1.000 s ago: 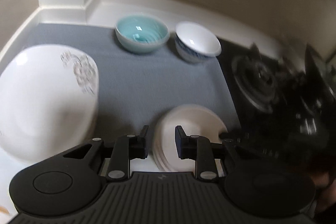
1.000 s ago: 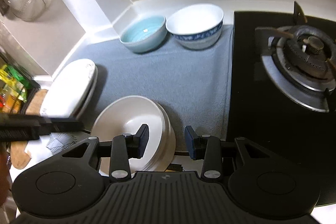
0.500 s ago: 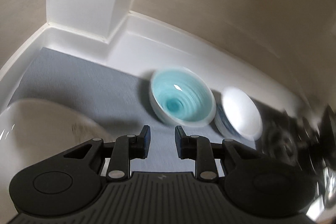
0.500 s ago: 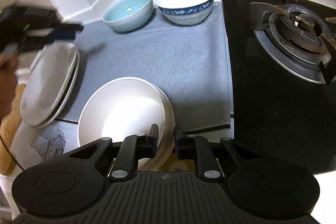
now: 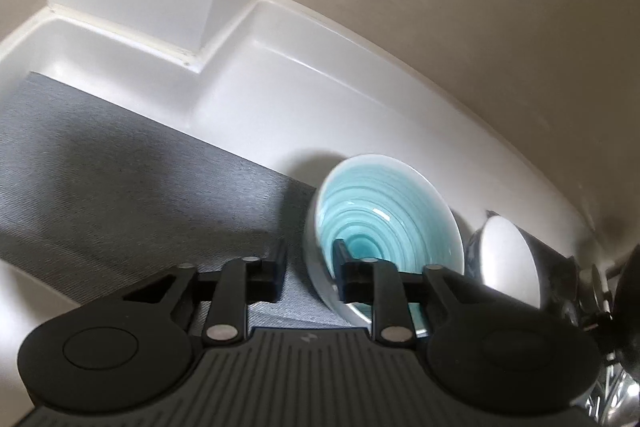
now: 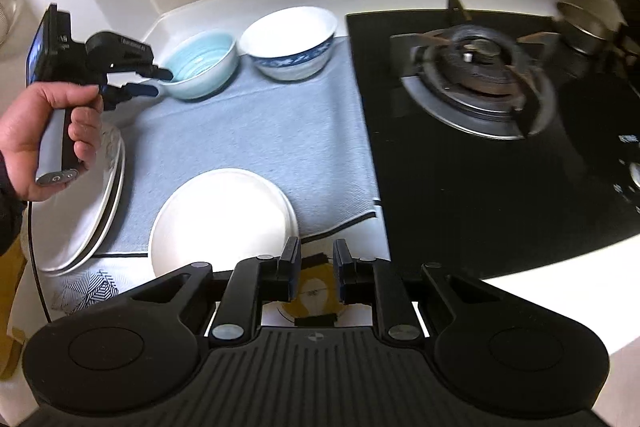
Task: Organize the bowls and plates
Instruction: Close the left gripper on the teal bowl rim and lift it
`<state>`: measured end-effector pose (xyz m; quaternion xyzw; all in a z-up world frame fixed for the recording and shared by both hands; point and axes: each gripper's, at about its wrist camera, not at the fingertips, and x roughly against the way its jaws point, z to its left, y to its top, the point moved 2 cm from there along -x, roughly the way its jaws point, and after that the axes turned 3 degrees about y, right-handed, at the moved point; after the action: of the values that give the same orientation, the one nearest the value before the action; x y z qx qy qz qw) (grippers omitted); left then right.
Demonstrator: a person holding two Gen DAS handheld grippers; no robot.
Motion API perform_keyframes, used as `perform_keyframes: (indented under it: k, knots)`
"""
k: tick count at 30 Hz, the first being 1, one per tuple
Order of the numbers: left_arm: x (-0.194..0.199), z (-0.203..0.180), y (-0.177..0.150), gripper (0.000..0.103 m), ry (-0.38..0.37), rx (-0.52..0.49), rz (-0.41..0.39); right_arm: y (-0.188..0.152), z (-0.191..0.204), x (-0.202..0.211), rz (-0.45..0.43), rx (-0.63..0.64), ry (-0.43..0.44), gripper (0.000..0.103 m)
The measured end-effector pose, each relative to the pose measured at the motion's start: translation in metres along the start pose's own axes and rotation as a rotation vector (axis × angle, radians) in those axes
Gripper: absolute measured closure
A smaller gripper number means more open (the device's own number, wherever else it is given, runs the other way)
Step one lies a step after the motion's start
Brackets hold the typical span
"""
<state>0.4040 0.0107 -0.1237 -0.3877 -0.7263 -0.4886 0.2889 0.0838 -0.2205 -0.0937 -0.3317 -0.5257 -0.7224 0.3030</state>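
Jaws of left gripper (image 5: 308,267) straddle teal bowl (image 5: 384,223) rim.

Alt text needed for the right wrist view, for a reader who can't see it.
A hand-held left gripper straddles the rim of a turquoise bowl at the back of a grey mat, beside a blue-patterned white bowl. Nearer, white plates sit before the open, empty right gripper; a gas hob lies right.

My left hand (image 6: 52,131) holds the left gripper (image 5: 308,269) with its jaws apart. My right gripper (image 6: 316,273) has jaws apart, nothing between.
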Motion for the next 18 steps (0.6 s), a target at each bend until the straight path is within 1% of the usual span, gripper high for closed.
perform_keyframes:
  k: [1, 5, 7, 11, 16, 18]
  knots:
    - [0.001, -0.001, -0.001, 0.088, -0.004, -0.013, 0.003, 0.000, 0.001, 0.002, -0.004, -0.004, -0.009, 0.084]
    - [0.005, -0.002, -0.002, 0.088, 0.006, -0.059, 0.027, 0.001, 0.006, 0.004, -0.004, -0.020, -0.020, 0.084]
    - [0.009, -0.001, -0.005, 0.088, 0.004, -0.069, 0.048, 0.005, 0.011, 0.003, -0.007, -0.021, -0.016, 0.084]
    - [0.020, 0.000, -0.013, 0.088, 0.010, -0.121, 0.098, 0.018, 0.022, -0.002, -0.013, -0.028, 0.007, 0.084]
    - [0.033, -0.002, -0.037, 0.087, -0.032, -0.193, 0.163, 0.036, 0.038, -0.012, -0.027, -0.001, 0.033, 0.084]
    - [0.039, -0.007, -0.051, 0.086, -0.057, -0.238, 0.186, 0.046, 0.042, -0.017, -0.031, 0.003, 0.043, 0.084]
